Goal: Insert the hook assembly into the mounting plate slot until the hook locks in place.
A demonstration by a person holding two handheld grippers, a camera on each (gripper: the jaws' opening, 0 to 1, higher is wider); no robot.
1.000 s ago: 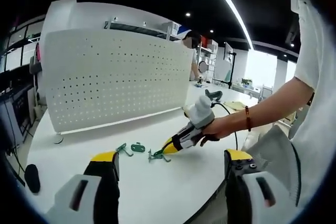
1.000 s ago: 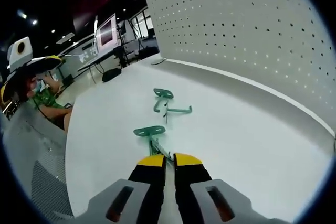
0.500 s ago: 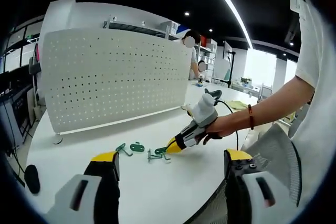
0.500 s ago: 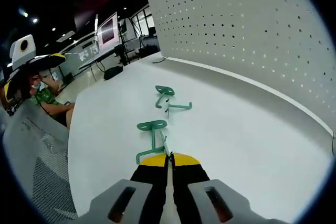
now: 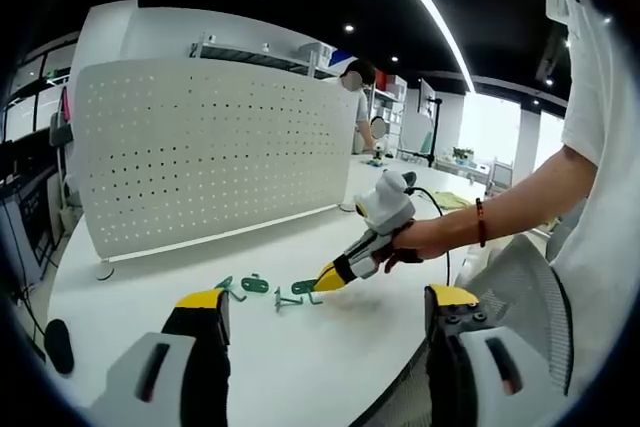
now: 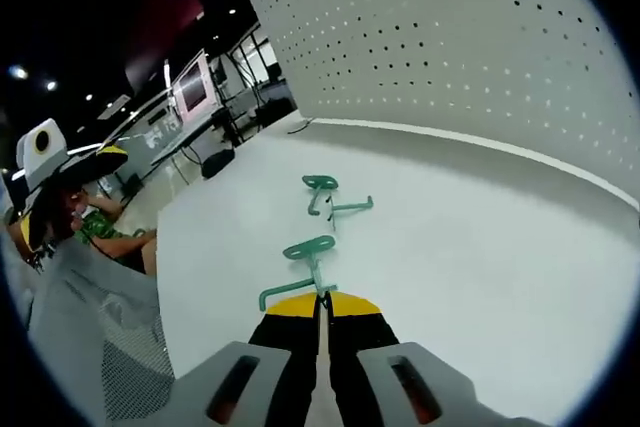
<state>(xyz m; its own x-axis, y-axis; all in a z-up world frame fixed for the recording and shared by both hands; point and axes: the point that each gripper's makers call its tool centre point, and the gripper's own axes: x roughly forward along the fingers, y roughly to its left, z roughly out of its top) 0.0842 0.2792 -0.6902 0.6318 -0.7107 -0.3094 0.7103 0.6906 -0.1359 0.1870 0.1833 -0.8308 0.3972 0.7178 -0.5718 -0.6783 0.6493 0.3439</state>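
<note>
The white pegboard [image 5: 215,152] stands on the table [image 5: 300,347]. In front of it, the right gripper [image 5: 322,278] reaches down, pinched tight on one green hook [image 6: 305,267]. Another hook [image 6: 330,197] lies nearer the pegboard. The left gripper [image 5: 320,312] is wide apart

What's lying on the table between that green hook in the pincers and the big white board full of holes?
In the right gripper view, a second green metal hook lies there, between the held green hook and the white perforated board; otherwise bare white table.
</note>
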